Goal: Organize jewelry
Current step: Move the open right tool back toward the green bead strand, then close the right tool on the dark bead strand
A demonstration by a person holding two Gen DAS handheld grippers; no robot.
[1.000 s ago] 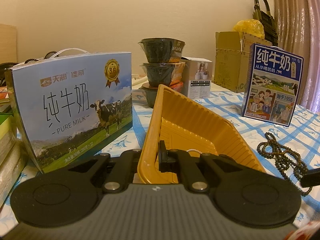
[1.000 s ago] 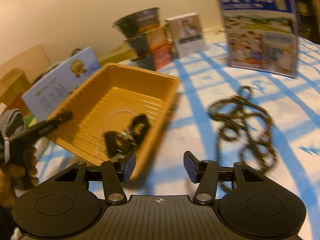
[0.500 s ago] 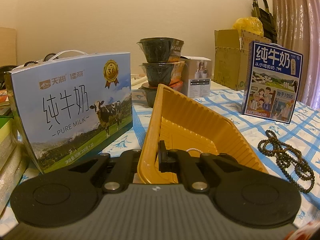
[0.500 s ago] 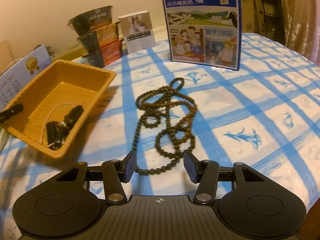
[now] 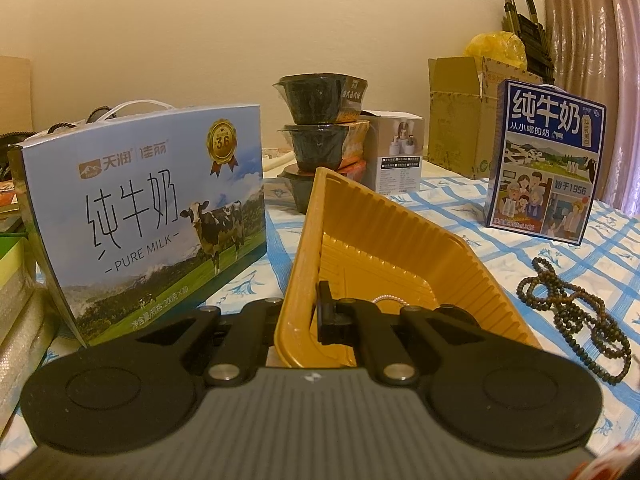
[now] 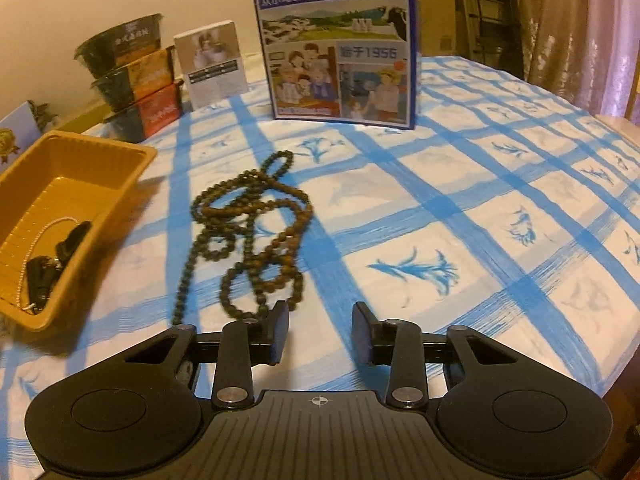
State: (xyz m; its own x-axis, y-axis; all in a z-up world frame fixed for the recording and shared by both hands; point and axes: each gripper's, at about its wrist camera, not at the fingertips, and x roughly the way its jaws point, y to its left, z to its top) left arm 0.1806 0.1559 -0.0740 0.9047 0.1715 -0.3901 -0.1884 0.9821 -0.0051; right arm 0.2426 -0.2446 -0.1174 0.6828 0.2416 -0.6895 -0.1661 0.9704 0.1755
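The left tool [image 5: 310, 320] is closed on the near wall of the yellow tray [image 5: 384, 240], one finger [image 5: 326, 316] inside and the other outside the rim. Inside the tray lie a thin pale chain [image 6: 38, 240] and dark items [image 6: 52, 260]. A pure-milk box [image 5: 148, 212] stands just left of this tool, leaving a narrow strip of desk between box and tray. The right tool [image 6: 320, 334] is wide apart and holds nothing, low over the blue-checked desk [image 6: 480, 220]. The bead necklace [image 6: 248, 232] lies just ahead and left of it, its nearest loop beside the left finger. Open cloth spreads to the right and ahead, up to a blue milk carton [image 6: 336, 40].
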